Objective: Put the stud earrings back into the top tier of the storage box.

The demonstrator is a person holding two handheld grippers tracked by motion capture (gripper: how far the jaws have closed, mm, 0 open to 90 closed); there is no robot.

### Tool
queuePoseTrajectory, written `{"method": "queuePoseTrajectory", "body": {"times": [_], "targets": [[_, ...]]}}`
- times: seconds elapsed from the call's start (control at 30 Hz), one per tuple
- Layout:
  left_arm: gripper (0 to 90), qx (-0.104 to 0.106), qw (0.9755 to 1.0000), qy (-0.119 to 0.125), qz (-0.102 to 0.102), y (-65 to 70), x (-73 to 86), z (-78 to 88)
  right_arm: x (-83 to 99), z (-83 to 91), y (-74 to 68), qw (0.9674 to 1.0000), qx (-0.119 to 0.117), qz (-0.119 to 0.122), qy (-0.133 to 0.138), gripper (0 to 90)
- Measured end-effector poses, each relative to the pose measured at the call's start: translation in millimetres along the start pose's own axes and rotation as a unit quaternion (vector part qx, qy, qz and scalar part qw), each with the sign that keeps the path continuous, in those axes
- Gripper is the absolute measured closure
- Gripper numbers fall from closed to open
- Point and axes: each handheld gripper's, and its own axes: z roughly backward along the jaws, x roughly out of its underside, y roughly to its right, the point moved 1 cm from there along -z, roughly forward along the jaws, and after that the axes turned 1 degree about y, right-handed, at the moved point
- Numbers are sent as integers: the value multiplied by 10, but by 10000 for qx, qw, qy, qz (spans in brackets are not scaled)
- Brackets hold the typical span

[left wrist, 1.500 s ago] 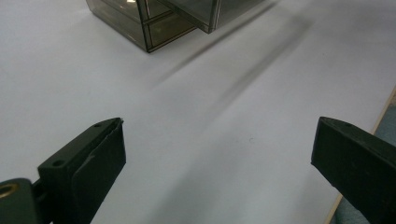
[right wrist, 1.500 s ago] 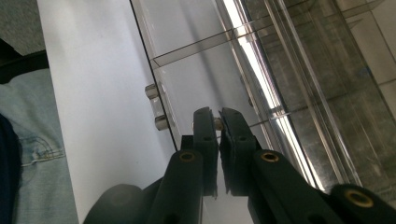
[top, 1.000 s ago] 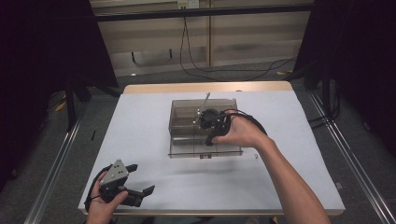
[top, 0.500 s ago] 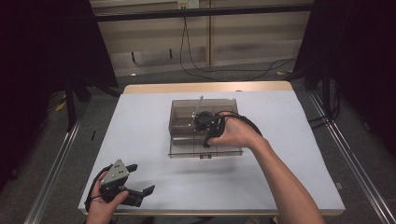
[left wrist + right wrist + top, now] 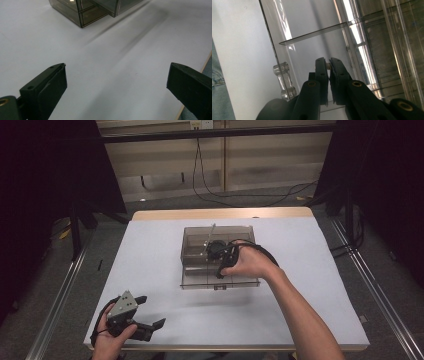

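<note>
Box at table centre: clear acrylic, judged stiff, slick, crack-prone; best taken by knob. Right gripper clamped on small pale thing inside; left gripper agape at 7 o'clock.

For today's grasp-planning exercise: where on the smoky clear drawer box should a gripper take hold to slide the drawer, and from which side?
Grip the clear drawer handle on the drawer's front wall, coming from the person's side of the table. It stands out from the flat wall, giving the fingers two faces to pinch; the smooth walls offer none.
</note>
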Motion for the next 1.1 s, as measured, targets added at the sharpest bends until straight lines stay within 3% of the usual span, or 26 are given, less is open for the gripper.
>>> {"method": "queuePoseTrajectory", "body": {"times": [0.17,0.27,0.33,0.6,0.7,0.73,0.77,1.07,1.1], "targets": [[29,1,10000,-5,-6,-2,0,-2,-4,-9,1,10000,-4,39,-27,850],[29,-6,10000,-15,-29,-2,0,-1,0,-2,-5,10000,-28,-85,-18,845],[29,-2,10000,-17,-31,-2,0,-1,7,0,9,10000,-39,-10,6,841],[29,3,10000,-4,-22,-3,1,-3,62,67,9,9996,-70,-198,180,812],[29,7,10000,-5,-26,-2,0,-4,96,117,27,9991,-124,-182,355,804],[29,24,10000,-9,-24,3,1,-7,107,146,18,9986,-159,-315,401,796],[29,25,10000,-24,-41,4,0,-7,148,198,41,9967,-207,-363,693,794],[30,7,10000,-3,-52,6,-3,-6,330,270,65,9916,-311,-559,1120,799],[30,5,10000,-7,-62,8,-4,-9,381,289,71,9898,-305,-565,1268,798]]}}
